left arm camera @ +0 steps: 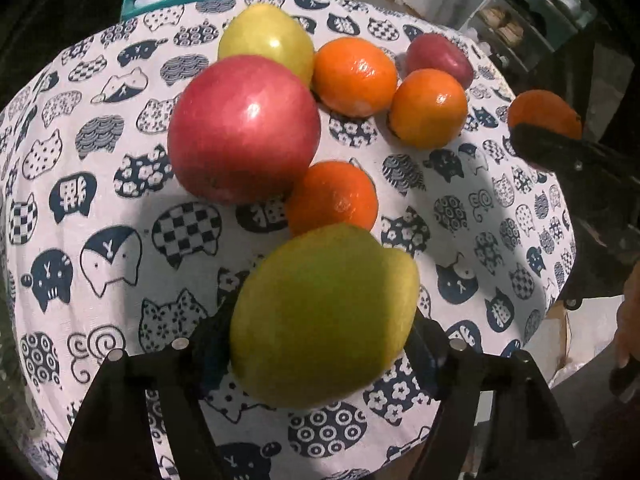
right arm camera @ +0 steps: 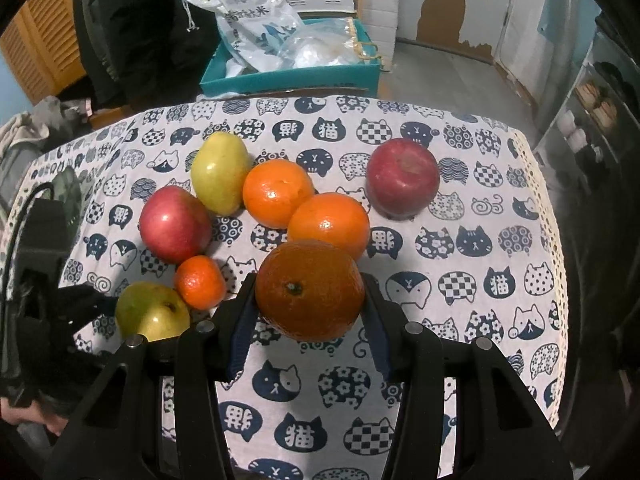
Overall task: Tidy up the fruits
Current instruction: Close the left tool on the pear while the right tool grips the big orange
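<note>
L gripper (left arm camera: 324, 320) clamped on green pear (left arm camera: 324, 316), near edge of cat-print cloth (left arm camera: 80, 140). R gripper (right arm camera: 310, 292) clamped on orange (right arm camera: 310, 290), mid-table. Other fruit clustered just behind.

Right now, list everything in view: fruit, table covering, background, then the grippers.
Round orange fruits: four, orange; three on the cloth, one in the right gripper.
Red apples: two, red; one left, one far right.
Yellow-green pears: two; one at the back, one between the left gripper's fingers.
Cat-print cloth: one, white and navy, covering the table.
Teal box: one, behind the table, holding plastic bags.
Left gripper: black, around the pear.
Right gripper: black, shut on an orange.
</note>
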Available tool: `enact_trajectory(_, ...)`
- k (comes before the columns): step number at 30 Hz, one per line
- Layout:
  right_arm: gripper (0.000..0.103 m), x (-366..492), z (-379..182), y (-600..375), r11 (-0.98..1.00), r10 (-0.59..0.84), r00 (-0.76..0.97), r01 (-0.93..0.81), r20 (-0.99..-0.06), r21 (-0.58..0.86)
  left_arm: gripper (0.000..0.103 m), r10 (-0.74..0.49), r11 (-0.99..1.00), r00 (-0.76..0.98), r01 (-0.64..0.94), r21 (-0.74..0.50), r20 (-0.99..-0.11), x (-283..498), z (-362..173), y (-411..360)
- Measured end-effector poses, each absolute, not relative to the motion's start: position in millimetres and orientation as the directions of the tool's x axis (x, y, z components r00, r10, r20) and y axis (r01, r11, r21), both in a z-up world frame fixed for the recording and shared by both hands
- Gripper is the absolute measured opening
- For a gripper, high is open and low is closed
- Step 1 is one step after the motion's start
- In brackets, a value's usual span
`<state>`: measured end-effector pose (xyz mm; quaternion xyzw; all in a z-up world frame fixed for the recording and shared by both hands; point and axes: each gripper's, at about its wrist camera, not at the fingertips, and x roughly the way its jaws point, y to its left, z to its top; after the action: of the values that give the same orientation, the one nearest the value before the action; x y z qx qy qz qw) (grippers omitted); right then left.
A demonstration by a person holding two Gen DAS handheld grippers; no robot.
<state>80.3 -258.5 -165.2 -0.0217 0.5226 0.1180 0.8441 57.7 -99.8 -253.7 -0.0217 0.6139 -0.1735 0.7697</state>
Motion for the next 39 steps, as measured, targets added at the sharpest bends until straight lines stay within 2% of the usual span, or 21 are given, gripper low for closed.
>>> enact_trajectory(9, 0.048, 83.2, -161.7, -255.4, 0.968, 0.185, 0.44, -0.235, -0.879, 0.087, 0.075, -0.259, 0.943, 0.217, 0.267, -0.198, -0.941, 51.9, -251.0, -110.6)
enact_trajectory(18, 0.048, 79.7, -144.3, -248.4, 0.963, 0.201, 0.479, -0.257, -0.854, 0.082, 0.074, -0.277, 0.935, 0.302, 0.305, -0.183, -0.912, 45.5, -214.5, -115.4)
enact_trajectory(24, 0.048, 79.3, -143.6, -245.3, 0.962, 0.2, 0.475, -0.262, -0.857, 0.079, 0.074, -0.243, 0.943, 0.252, 0.288, -0.166, -0.937, 45.9, -236.0, -105.1)
enact_trajectory(39, 0.048, 81.1, -147.9, -248.8, 0.964, 0.2, 0.464, -0.252, -0.863, 0.088, 0.078, -0.277, 0.952, 0.221, 0.197, -0.236, -0.935, 44.7, -256.1, -88.8)
